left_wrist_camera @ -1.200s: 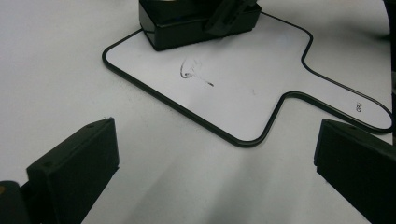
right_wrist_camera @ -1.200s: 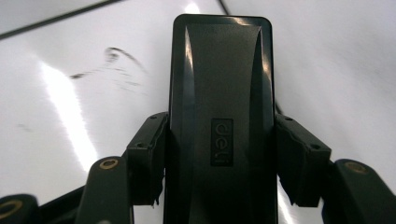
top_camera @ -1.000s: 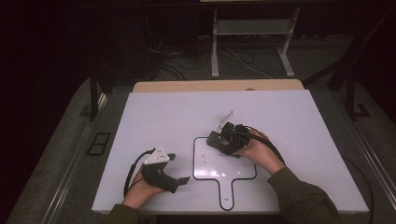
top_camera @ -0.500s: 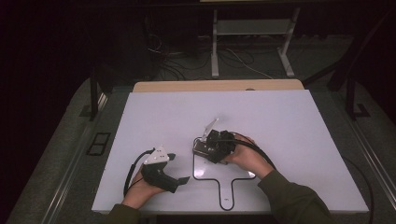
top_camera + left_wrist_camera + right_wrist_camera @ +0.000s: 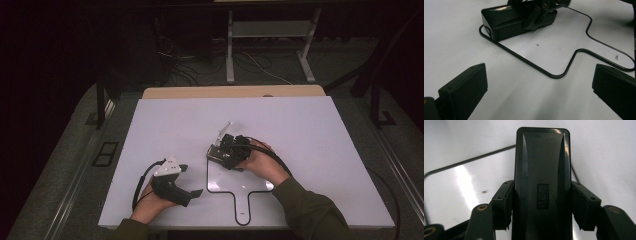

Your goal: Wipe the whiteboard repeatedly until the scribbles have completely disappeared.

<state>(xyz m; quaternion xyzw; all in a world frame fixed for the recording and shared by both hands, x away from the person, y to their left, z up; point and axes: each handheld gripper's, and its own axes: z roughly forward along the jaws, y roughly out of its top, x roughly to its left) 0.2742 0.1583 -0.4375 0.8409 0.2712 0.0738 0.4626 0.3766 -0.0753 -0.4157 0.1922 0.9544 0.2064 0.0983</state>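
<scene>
Now the right gripper (image 5: 541, 206) is clamping its jaws on the black case (image 5: 541, 170); better lowering it flat inside the outline (image 5: 220, 187) while the left gripper (image 5: 536, 92) is waiting, jaws spread wide.

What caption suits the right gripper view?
Right claw shut on a black box above a white board with a black outline.

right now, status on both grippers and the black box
Right gripper shut on flat black rectangular box, over the black paddle-shaped outline's corner. Left gripper open, empty. Nothing in the way.

Overhead forward-down — two close finger-cams
</scene>
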